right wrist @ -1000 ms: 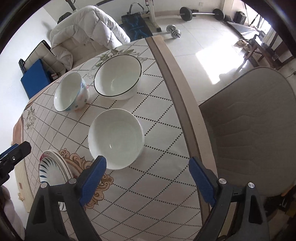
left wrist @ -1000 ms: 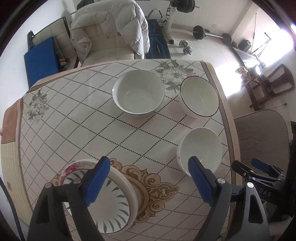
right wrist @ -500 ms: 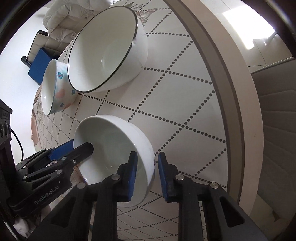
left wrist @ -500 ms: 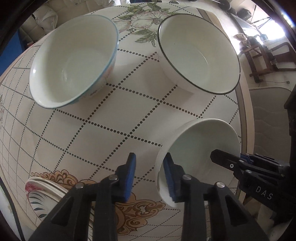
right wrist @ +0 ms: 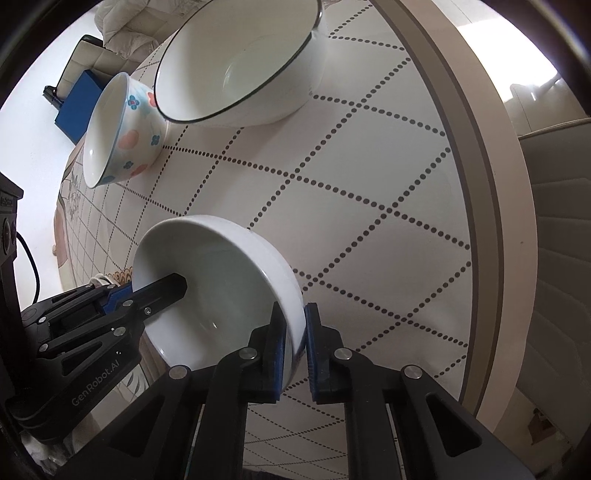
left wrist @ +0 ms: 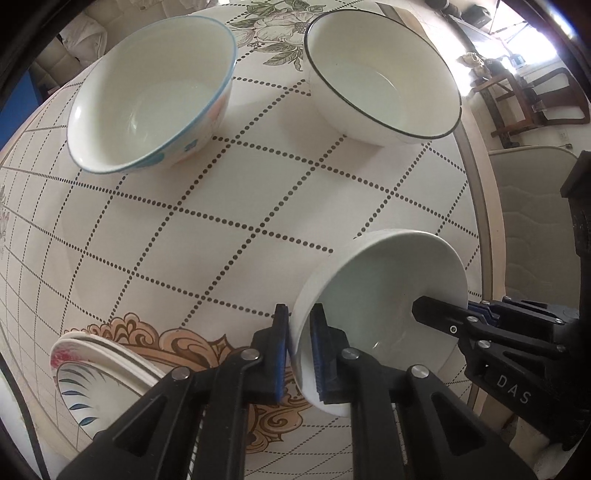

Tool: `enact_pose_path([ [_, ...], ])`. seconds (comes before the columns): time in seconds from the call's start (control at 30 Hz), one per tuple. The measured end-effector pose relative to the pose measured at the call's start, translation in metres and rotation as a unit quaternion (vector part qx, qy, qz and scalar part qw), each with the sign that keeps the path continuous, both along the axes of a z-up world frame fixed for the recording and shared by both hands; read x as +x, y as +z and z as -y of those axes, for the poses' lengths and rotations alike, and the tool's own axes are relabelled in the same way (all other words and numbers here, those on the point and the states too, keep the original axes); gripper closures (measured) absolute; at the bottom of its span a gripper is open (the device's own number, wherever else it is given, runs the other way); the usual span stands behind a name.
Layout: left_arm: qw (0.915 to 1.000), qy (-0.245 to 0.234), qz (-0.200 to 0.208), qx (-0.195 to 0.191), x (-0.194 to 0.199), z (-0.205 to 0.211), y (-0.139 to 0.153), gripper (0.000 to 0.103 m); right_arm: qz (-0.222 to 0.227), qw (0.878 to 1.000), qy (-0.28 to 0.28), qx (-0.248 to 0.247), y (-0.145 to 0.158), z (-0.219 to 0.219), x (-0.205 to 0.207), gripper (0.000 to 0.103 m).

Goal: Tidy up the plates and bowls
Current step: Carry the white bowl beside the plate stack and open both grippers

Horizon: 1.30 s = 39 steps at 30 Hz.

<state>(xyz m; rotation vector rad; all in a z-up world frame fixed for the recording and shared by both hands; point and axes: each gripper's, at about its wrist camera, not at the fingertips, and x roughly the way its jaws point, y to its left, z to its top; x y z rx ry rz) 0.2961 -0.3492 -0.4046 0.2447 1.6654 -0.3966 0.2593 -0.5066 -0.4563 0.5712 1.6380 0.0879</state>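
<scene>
Left wrist view: left gripper [left wrist: 298, 352] jaws now clamped on plain white ceramic bowl [left wrist: 384, 295], tilted over the worktop [left wrist: 258, 192]; half a second ago they merely straddled its rim.
Right wrist view: right gripper [right wrist: 294, 345] jaws clamp the opposite rim, tighter than before.
Near left: stacked patterned plates [left wrist: 92, 376].
Far: floral blue-rimmed bowl [left wrist: 147, 96], black-rimmed white bowl [left wrist: 384, 74], both unmoved.

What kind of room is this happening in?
Probably a lived-in home, at a dining table. The patterned tablecloth carries household crockery: a flower-painted bowl, a black-rimmed bowl and stacked plates. A cushioned armchair stands behind the table.
</scene>
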Motion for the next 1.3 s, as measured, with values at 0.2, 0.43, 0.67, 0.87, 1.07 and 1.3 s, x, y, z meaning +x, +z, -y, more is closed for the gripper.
enact_pose_path([
  [0.2,0.9999,0.007,-0.005,0.009,-0.014,-0.02,0.003,0.093,0.003,1.0,0.016,0.008,0.006,-0.027,-0.014,0.092],
  [0.43,0.9995,0.016,-0.015,0.021,-0.03,-0.046,-0.001,0.093,-0.003,0.999,0.031,0.01,0.003,-0.061,-0.031,0.092],
  [0.67,0.9991,0.022,-0.023,0.026,-0.037,-0.057,-0.007,0.093,-0.01,0.999,0.047,0.007,-0.006,-0.1,-0.022,0.092],
  [0.87,0.9989,0.023,-0.028,0.03,-0.045,-0.063,-0.013,0.093,-0.014,0.998,0.053,0.006,-0.006,-0.1,-0.024,0.092],
  [1.07,0.9982,0.039,-0.036,0.029,-0.043,-0.076,-0.015,0.092,-0.019,0.998,0.053,0.003,-0.005,-0.098,-0.023,0.091],
  [1.3,0.9976,0.052,-0.025,0.036,-0.035,-0.084,0.005,0.088,-0.024,0.999,0.046,0.006,0.003,-0.074,-0.027,0.091],
])
